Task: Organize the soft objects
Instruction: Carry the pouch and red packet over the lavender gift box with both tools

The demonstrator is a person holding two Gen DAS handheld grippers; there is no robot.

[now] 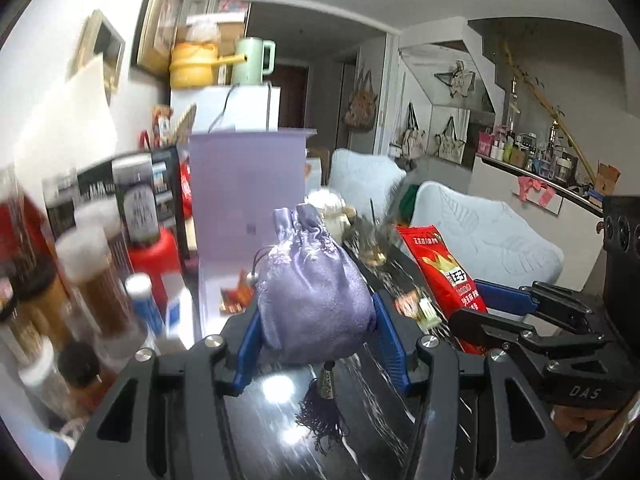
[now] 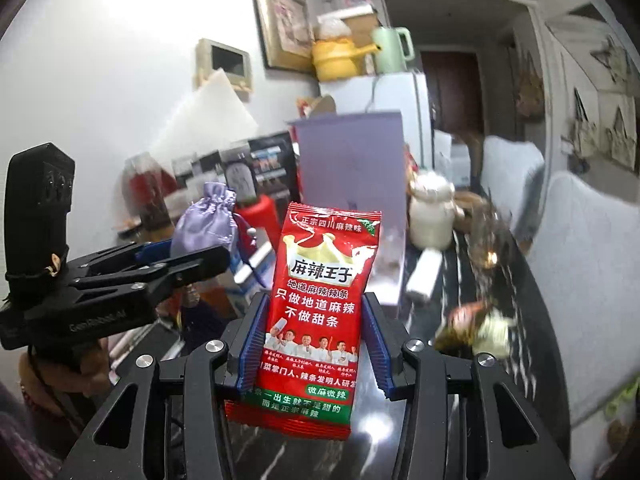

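The left claw (image 1: 316, 316) is closed on a purple pouch (image 1: 312, 300), its blue pads pressing both sides; the pouch sits upright with its gathered neck on top, and a dark tassel (image 1: 322, 416) hangs below it over the dark glossy counter (image 1: 360, 452). The right claw (image 2: 316, 340) grips a red snack packet (image 2: 316, 312) by its long edges, upright, label facing the camera, above the counter. Each claw shows in the other's view, side by side and apart. Behind them stand a lilac box (image 1: 246, 196), jars (image 1: 96, 276) and a white pot (image 2: 432, 216).
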